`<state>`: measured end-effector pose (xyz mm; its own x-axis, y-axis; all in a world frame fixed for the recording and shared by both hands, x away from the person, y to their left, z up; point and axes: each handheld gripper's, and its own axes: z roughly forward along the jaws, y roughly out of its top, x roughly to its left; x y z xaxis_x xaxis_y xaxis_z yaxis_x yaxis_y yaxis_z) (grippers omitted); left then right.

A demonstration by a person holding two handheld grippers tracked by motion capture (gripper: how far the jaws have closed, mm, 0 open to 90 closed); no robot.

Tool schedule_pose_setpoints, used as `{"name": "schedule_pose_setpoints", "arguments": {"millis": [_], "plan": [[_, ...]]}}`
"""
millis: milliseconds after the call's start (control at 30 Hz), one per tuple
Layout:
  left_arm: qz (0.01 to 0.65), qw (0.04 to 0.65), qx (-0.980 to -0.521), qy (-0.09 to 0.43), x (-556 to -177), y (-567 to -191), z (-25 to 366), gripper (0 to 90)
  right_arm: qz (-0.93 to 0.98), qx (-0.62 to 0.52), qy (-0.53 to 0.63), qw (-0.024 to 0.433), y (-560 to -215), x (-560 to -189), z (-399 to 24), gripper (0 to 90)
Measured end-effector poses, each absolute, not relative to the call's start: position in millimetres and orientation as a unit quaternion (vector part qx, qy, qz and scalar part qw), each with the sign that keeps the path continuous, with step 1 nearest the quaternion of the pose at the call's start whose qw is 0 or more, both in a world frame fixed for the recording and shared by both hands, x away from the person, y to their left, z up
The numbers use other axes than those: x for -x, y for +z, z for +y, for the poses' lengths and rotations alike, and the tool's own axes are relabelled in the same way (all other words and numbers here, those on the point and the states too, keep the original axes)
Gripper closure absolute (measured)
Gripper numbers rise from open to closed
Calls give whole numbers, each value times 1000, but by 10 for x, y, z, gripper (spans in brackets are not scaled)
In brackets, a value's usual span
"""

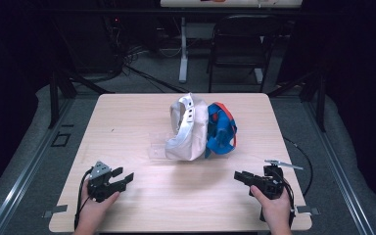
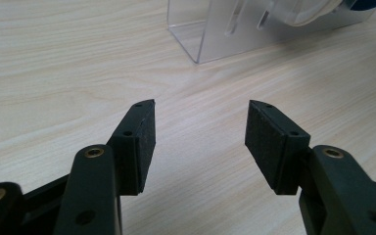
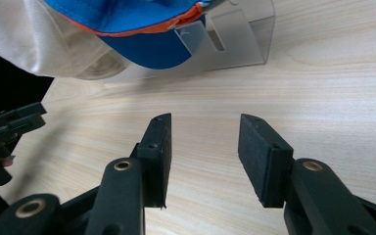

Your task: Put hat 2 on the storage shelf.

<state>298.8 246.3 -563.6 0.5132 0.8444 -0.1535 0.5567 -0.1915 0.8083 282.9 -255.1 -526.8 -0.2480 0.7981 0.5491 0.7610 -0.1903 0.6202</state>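
At mid-worktop [image 1: 127, 122], toward the far edge, white cap [image 1: 188, 129] and blue cap [image 1: 220, 129] sit untouched on a clear stand [image 2: 210, 34]. Near the front edge, left gripper [image 1: 122, 178] and right gripper [image 1: 240, 176] rest, jaws spread, empty; handling appears not yet begun.

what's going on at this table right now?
A person holds a two-jaw gripper in each hand, low over the near edge of a wooden table. The left gripper and the right gripper both have open jaws with nothing between them. In the middle of the table a white cap and a blue cap with orange trim sit side by side on a clear plastic stand. Neither gripper touches the caps or the stand; both point inward toward them.
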Motion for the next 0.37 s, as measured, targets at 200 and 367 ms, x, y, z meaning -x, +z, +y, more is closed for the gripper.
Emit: {"name": "schedule_pose_setpoints", "arguments": {"millis": [200, 367], "plan": [[456, 433, -760, 164, -2983, -5641, 2420, 455, 633, -616, 467, 45, -5341, -2825, -2543, 567], [450, 435, -763, 163, -2974, -5638, 2379, 455, 631, -618, 466, 52, -5362, -2828, -2540, 565]]}}
